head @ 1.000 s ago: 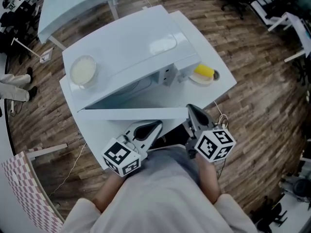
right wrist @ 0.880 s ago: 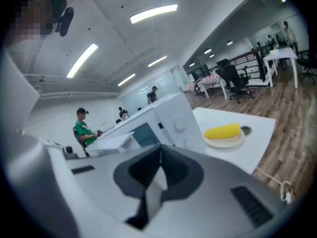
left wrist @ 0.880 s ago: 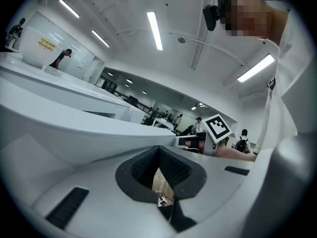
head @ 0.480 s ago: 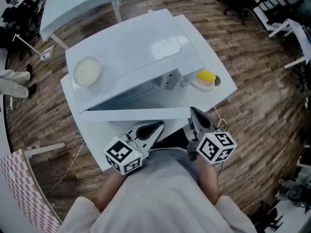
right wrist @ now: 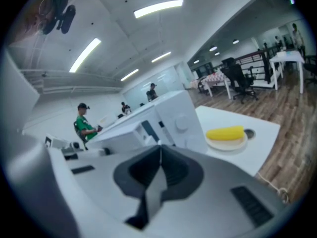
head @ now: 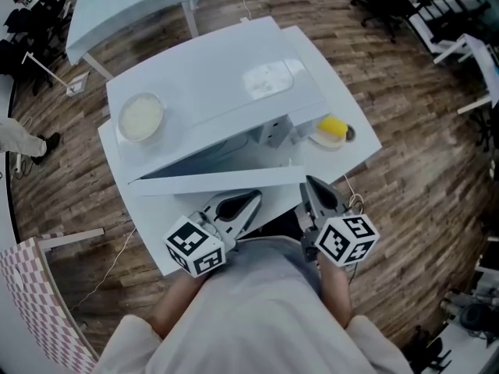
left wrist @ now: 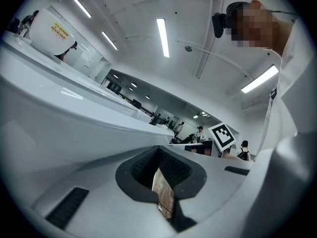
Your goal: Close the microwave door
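Microwave door (head: 218, 181) stands open over the desk (head: 360, 148).
Left tool (head: 253, 199) and right tool (head: 308, 182) wait near its edge, each with jaws pressed together, holding nothing.

— Where is your head camera?

— High above the microwave (head: 210, 84), facing steeply down on its top and the counter (head: 355, 142) beside it.

— And the left gripper view?

— Low and very close at the microwave's front, tilted up toward the ceiling lights (left wrist: 161, 37).

— The right one?

— Low too, near the microwave's right front corner, facing its control side. It shares the corn cob (right wrist: 225, 132) right of the microwave with your head view.
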Demonstrator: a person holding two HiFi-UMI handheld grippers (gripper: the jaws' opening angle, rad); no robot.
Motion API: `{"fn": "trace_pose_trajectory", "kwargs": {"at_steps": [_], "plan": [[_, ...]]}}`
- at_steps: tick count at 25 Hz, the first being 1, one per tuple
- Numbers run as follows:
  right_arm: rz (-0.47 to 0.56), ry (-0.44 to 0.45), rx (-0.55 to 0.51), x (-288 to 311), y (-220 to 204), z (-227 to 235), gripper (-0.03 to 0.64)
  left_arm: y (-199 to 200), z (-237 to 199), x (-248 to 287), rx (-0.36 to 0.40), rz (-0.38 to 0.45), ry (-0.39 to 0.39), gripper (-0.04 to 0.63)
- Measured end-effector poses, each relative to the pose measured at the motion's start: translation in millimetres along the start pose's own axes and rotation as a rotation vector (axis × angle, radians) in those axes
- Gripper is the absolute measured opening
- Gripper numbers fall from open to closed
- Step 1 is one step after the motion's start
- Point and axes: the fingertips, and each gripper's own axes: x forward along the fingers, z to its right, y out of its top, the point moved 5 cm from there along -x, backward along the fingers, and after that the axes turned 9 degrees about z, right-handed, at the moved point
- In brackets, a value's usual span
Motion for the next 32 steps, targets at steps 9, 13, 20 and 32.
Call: {"fn": "trace_pose_trajectory", "kwargs": {"at_steps": [9,13,20,32], "plan": [[-0.021,0.043,-0.023,9.8,7.3,-3.2,0.023,9.8,-10.6,1.0,-0.036,0.069,0.059,0.017],[-0.026,0.066,-0.027,14.7,9.7,-6.2,0.023,12.0,-14.8,2.2,-0.046,0.086,0.075,0.017],[-0.042,0.092,-0.05,20.6,12.3,-9.8,0.023,14.1,-19.2,2.6,-0.056,0.09,0.095,0.017],[-0.035,0.114,-0.099,31.2,28.6,-15.2,0.023,19.8,-23.8,4.0,-0.069,0.106,0.109,0.017]]}}
